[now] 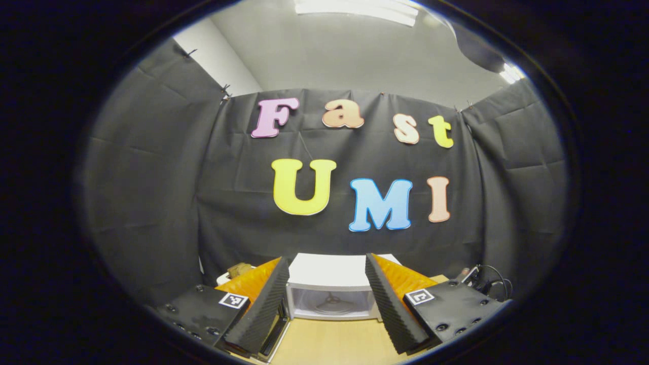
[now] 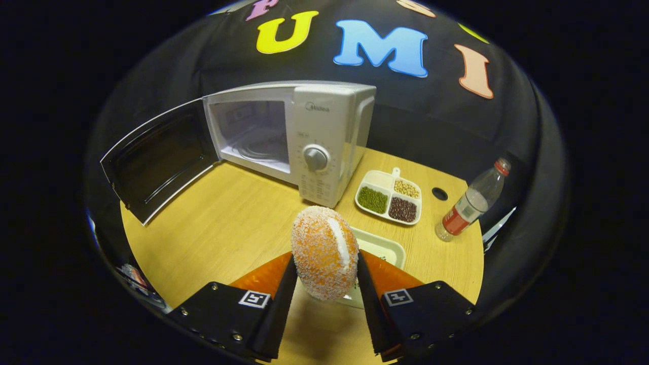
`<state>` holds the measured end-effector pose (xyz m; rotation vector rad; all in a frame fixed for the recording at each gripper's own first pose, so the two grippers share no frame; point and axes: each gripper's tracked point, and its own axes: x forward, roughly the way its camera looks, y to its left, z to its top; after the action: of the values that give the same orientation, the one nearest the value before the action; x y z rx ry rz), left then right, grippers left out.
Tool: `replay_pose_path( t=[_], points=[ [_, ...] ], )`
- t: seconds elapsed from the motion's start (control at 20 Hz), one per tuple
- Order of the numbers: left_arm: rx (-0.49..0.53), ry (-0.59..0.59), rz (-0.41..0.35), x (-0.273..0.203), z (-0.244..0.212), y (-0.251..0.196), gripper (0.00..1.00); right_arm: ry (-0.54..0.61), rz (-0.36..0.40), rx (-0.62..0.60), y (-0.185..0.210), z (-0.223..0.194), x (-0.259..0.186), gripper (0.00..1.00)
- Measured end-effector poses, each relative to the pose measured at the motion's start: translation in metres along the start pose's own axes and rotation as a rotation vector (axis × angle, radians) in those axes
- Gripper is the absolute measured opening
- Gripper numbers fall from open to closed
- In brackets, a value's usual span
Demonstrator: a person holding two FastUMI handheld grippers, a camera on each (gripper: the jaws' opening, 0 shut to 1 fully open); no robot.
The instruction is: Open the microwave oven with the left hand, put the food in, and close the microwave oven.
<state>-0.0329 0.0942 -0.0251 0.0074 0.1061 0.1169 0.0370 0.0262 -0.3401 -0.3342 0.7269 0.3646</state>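
Clamping the sugar-crusted orange bun [image 2: 324, 252] at lower centre, the right gripper [image 2: 325, 284] hangs over the wooden table [image 2: 223, 228]; the white microwave [image 2: 324, 137], door [image 2: 154, 159] swung wide, sits upper left. The left gripper [image 1: 327, 304] is spread, holding nothing.

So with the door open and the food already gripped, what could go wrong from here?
1. The sugared bun sits between the right gripper's fingers above the table; its rounded, crumbly surface could slip or get squashed on the way over.
2. The open door juts out beside the microwave cavity, so a careless approach might clip it.
3. The left gripper, open, faces the same cavity and could get in the way.
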Motion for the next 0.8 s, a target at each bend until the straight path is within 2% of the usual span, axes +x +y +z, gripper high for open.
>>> replay_pose_path(
  t=[0.05, 0.35, 0.8],
  points=[
    [-0.006, -0.006, -0.002, -0.003, 0.0, 0.009, 0.99, -0.017, -0.01, -0.018, 0.009, 0.009, -0.003, 0.64],
    [0.029, -0.036, -0.001, -0.013, 0.007, 0.064, 0.99, -0.11, -0.048, -0.137, 0.064, 0.057, -0.012, 0.67],
    [0.067, 0.005, 0.031, -0.024, -0.012, 0.146, 0.99, -0.18, -0.11, -0.367, 0.129, 0.094, 0.002, 0.67]
  ],
)
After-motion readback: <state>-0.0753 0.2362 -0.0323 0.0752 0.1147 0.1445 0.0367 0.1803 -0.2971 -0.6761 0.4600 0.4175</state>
